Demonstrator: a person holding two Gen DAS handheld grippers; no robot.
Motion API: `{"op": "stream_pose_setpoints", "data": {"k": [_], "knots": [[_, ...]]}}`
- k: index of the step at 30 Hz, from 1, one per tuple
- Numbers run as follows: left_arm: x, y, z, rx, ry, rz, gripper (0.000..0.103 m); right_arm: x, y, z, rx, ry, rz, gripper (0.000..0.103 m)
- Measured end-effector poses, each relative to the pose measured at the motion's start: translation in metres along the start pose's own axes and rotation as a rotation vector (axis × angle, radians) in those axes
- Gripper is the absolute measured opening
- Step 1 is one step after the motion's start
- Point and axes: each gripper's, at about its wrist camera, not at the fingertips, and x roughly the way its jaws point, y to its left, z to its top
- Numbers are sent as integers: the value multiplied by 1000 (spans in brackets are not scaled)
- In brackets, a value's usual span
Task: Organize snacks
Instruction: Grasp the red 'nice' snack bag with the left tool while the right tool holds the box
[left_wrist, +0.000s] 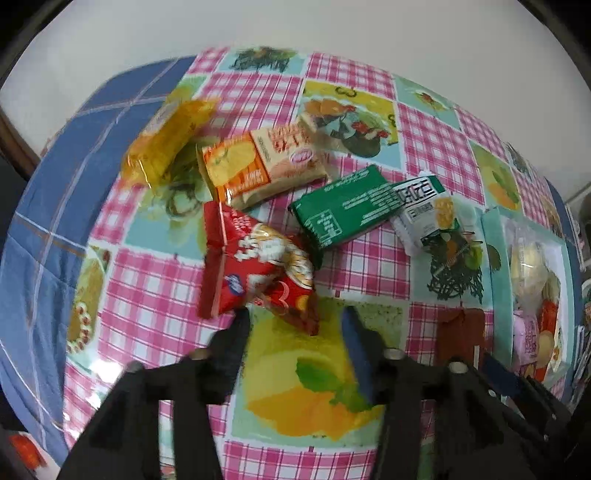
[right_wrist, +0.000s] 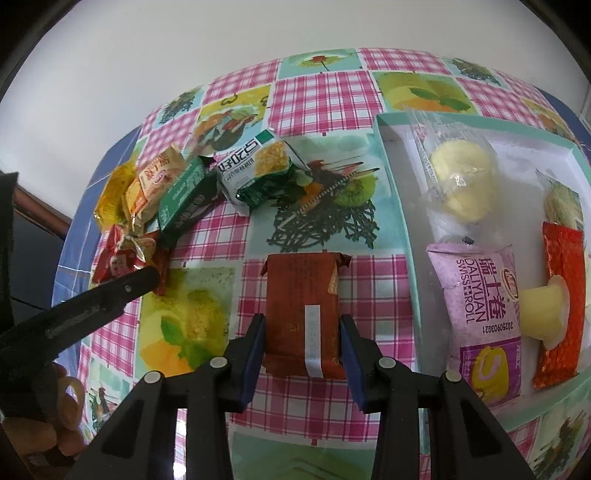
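My right gripper (right_wrist: 303, 325) is shut on a brown-red packet (right_wrist: 303, 314), its blue pads against both long sides; the packet lies just left of the teal box (right_wrist: 399, 206). That packet also shows in the left wrist view (left_wrist: 461, 328). My left gripper (left_wrist: 295, 321) stands open over a red snack packet (left_wrist: 255, 269), whose lower corner lies between the jaws; the right pad is clear of it. Beyond lie a yellow packet (left_wrist: 166, 144), an orange packet (left_wrist: 258, 166), a green packet (left_wrist: 343, 206) and a white-green packet (left_wrist: 428, 214).
The teal box holds a purple Swiss roll packet (right_wrist: 480, 302), a yellow cake in clear wrap (right_wrist: 461, 181), an orange-red packet (right_wrist: 561, 306) and a jelly cup (right_wrist: 543, 314). A chequered tablecloth (right_wrist: 325, 96) covers the table; blue cloth (left_wrist: 55, 184) lies at its left. A hand (right_wrist: 55, 424) shows bottom left.
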Motion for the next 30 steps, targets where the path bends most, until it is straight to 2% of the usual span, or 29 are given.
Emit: {"op": "stream_pose_setpoints", "data": {"k": [4,8,12,19,21,23,27,30], "knots": [[-21,6,13,30,-53,28,55,1,-2,2,4,3,12,42],[-34,9,33,80,-105,79,67,2,-3,4,7,6,21,42],[-14,15,45,120,-69,125,67,3,-4,5,14,8,28,42],[29,31,43,68,41,61,67,7,-5,7,16,19,30,42],[34,34,41,40,45,40,67,8,-6,8,15,18,31,42],[36,37,40,10,44,15,58,7,-6,7,18,19,32,42],[29,39,36,-7,20,23,57,7,-6,8,19,18,30,42],[15,43,26,-68,-3,4,57,3,-8,8,26,15,38,42]]}}
